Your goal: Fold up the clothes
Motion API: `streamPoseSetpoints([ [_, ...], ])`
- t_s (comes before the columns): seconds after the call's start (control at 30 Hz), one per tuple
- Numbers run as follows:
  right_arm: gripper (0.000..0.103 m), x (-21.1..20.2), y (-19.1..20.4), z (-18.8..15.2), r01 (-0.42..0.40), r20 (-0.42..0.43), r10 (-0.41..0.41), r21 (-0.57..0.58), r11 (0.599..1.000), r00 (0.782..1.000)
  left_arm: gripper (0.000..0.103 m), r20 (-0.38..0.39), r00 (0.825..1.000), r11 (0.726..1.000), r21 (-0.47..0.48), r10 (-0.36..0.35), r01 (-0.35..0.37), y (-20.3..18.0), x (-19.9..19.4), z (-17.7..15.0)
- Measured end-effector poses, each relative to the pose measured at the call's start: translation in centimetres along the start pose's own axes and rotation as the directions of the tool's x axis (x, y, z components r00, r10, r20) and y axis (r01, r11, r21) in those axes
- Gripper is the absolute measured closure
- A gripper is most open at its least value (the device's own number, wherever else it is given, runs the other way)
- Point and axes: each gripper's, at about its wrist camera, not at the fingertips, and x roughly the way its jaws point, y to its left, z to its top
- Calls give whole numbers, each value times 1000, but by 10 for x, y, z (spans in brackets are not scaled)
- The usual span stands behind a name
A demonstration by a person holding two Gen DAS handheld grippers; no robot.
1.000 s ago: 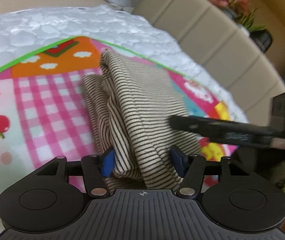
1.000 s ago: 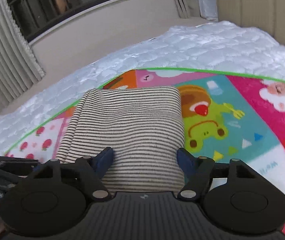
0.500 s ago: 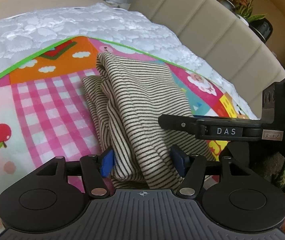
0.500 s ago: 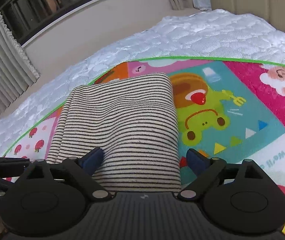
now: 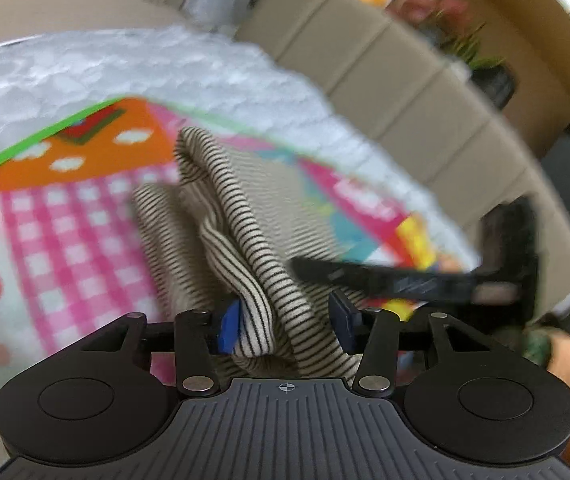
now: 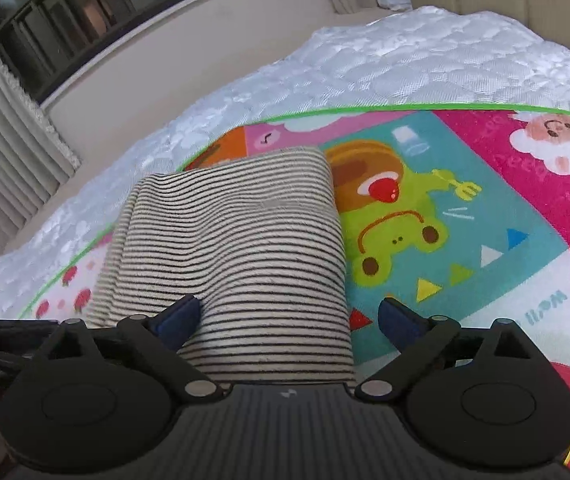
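A: The striped garment (image 6: 237, 240) lies folded into a thick rectangle on the cartoon play mat (image 6: 445, 216), which is spread over a white quilted mattress (image 6: 405, 64). What has changed?

B: The right gripper (image 6: 285, 320) stands wider than a second ago and its jaws are opening. One blue pad rests on the cloth's near end; the other has come clear over the mat beside the fold's edge. That reads as a release, suggesting this fold is laid down.

A: And the other side?

B: The left gripper (image 5: 287, 320), by contrast, is closing, with a raised ridge of the striped knit bunched between its blue pads. The picture is blurred, so a firm pinch cannot be confirmed. It may be gathering the layered edge for another fold.

A: The cloth itself?

B: Soft ribbed knit, cream with thin dark stripes, smooth on top, loose and rumpled along its open side. A padded beige headboard (image 5: 425, 92) stands behind.
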Motion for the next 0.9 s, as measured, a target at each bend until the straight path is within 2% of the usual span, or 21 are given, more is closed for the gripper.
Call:
streamPoseSetpoints([
  [0.03, 7, -1, 4, -1, 9, 6, -8, -18, 1000, 1000, 52, -30, 999, 999, 7, 43, -43, 3, 6, -3],
  [0.1, 9, -12, 18, -1, 39, 57, -35, -81, 996, 998, 52, -48, 996, 997, 24, 69, -67, 5, 9, -6],
  [0.17, 16, -28, 35, -1, 57, 118, -37, -172, 983, 992, 53, -49, 996, 996, 37, 81, -79, 5, 8, -7],
  [0.23, 30, -44, 58, 0, 85, 170, -35, -300, 950, 985, 53, -32, 996, 996, 45, 81, -79, 4, 3, -4],
  [0.27, 32, -51, 67, 0, 98, 188, -35, -338, 936, 981, 53, -29, 996, 996, 42, 82, -81, 4, 0, -4],
  [0.37, 33, -55, 87, 10, 79, 180, -14, -357, 931, 984, 53, -32, 996, 996, 23, 87, -86, 8, -6, -3],
  [0.47, 33, -48, 103, 20, 85, 173, -23, -362, 928, 985, 53, -33, 996, 995, 58, 88, -86, 1, -11, -5],
  [0.53, 33, -41, 103, 25, 127, 187, -63, -354, 926, 980, 53, -29, 996, 993, 80, 87, -84, -3, -13, -8],
  [0.6, 31, -36, 90, 31, 148, 184, -96, -290, 946, 978, 53, -35, 996, 994, 74, 82, -79, -1, -12, -10],
  [0.67, 22, -32, 68, 34, 145, 163, -112, -203, 968, 980, 53, -46, 996, 995, 63, 82, -79, 3, -10, -11],
  [0.7, 18, -30, 55, 34, 125, 141, -103, -158, 979, 985, 53, -47, 996, 995, 58, 79, -76, 5, -10, -11],
  [0.8, 18, -25, 21, 30, 99, 78, -96, -39, 994, 992, 52, -35, 997, 996, 57, 66, -64, 4, -14, -9],
  [0.9, 18, -24, -1, 23, 70, 67, -72, 29, 997, 995, 49, -24, 998, 997, 52, 66, -65, 4, -15, -7],
])
